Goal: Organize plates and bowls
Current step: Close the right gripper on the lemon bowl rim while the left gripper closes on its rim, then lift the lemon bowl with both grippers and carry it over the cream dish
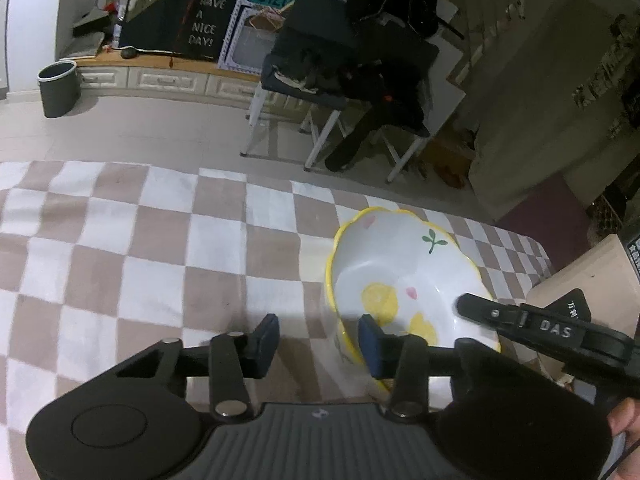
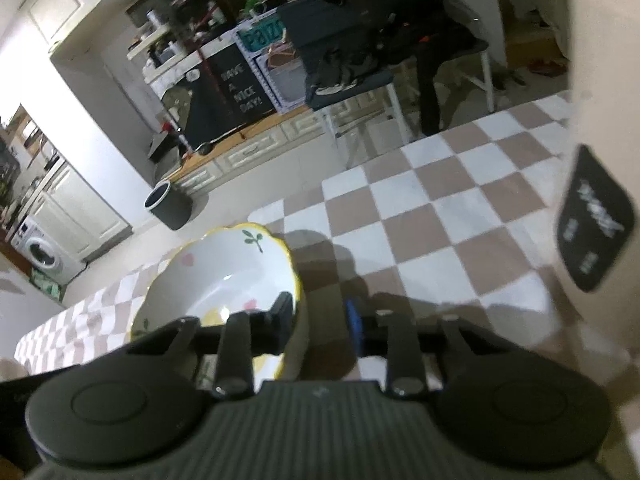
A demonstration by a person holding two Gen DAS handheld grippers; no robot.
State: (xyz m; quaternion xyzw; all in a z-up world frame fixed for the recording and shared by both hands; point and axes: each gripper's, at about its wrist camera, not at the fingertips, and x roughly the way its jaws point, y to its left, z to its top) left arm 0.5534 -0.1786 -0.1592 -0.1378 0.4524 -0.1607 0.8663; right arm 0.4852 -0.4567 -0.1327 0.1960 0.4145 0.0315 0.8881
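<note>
One yellow-rimmed bowl [image 1: 404, 276] upright on checkered cloth [image 1: 140, 248], both tongs straddling its rim

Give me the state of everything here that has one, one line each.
bowl: upright, empty, on the checkered cloth.
left gripper: partly open, straddling the bowl's rim, not clamped.
right gripper: partly open across the opposite rim, one finger inside.
bin: upright on the floor, no lid.
washing machine: door shut.
</note>
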